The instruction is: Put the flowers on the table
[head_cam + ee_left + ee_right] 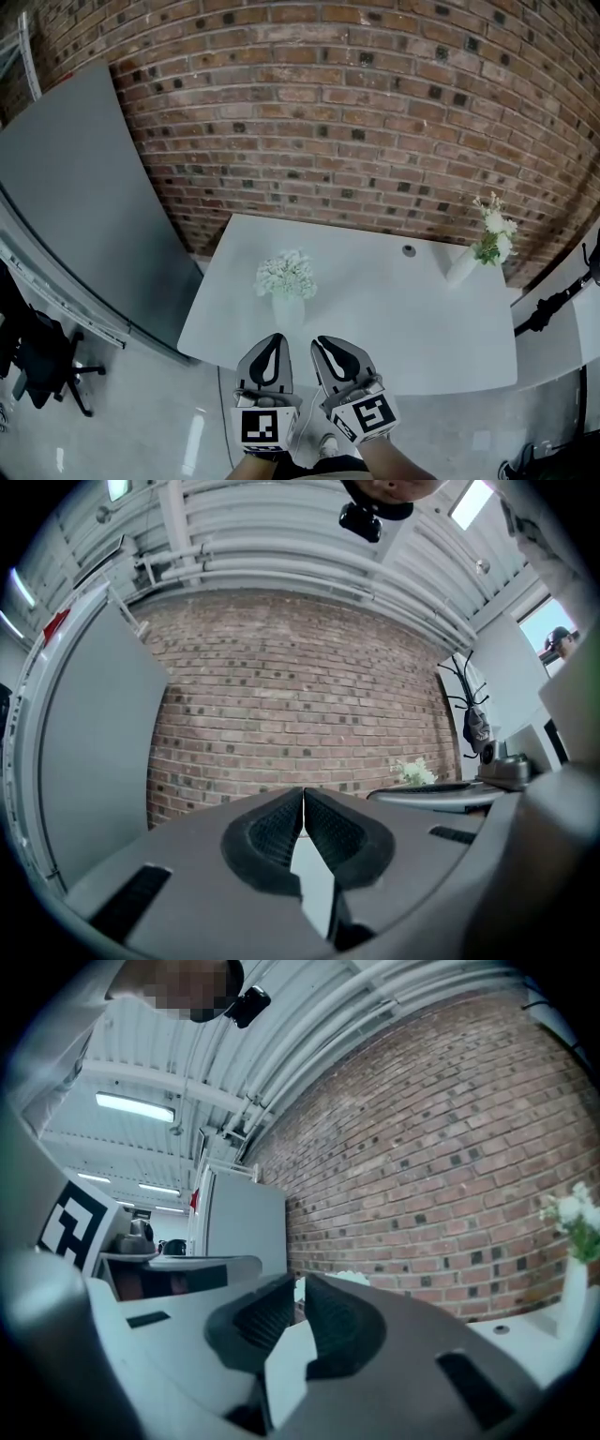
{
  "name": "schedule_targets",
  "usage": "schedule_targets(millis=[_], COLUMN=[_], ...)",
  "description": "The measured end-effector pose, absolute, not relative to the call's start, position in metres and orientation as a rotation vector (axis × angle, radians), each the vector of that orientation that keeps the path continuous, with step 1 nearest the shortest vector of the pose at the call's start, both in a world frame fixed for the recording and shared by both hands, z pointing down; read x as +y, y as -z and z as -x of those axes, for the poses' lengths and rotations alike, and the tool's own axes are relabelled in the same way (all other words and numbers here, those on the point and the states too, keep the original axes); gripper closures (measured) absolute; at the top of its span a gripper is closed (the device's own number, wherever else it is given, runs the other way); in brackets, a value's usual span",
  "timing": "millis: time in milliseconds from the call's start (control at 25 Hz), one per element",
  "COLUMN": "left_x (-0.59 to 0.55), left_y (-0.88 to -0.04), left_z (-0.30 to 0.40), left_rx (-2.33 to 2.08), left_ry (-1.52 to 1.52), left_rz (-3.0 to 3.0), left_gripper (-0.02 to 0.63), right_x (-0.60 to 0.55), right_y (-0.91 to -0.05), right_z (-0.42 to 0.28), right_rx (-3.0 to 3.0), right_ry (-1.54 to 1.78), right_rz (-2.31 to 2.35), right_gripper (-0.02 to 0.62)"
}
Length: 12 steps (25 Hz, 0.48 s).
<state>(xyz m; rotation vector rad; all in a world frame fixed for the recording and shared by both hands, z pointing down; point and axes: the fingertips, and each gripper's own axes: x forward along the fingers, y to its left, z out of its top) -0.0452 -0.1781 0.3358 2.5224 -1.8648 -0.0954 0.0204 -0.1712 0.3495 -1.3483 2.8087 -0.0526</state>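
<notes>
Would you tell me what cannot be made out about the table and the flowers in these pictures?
- Small round thing on the table, head view: too small to identify.
- Near flowers, right gripper view: mostly hidden behind the jaws of the right gripper.
- Far flowers, left gripper view: their vase is hidden by a grey shape in front.
- Table's legs, head view: hidden under its top.

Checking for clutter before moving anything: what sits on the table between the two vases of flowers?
In the head view, only a small round dark fitting in the table, nearer the far vase than the near vase; the rest is bare.
</notes>
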Motion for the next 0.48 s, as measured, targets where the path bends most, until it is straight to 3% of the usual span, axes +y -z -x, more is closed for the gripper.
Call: schedule_targets(millis=[480], left_x=[-0.153], left_y=[-0.340], left_z=[0.039], left_rx=[-1.861], left_ry=[0.104], left_rz=[-2.489], left_gripper=[0.597], right_x=[-0.158], right_y=[-0.354], right_z=[-0.017], right_rx=[2.850], right_ry=[0.077], right_rz=[1.275], right_gripper=[0.561])
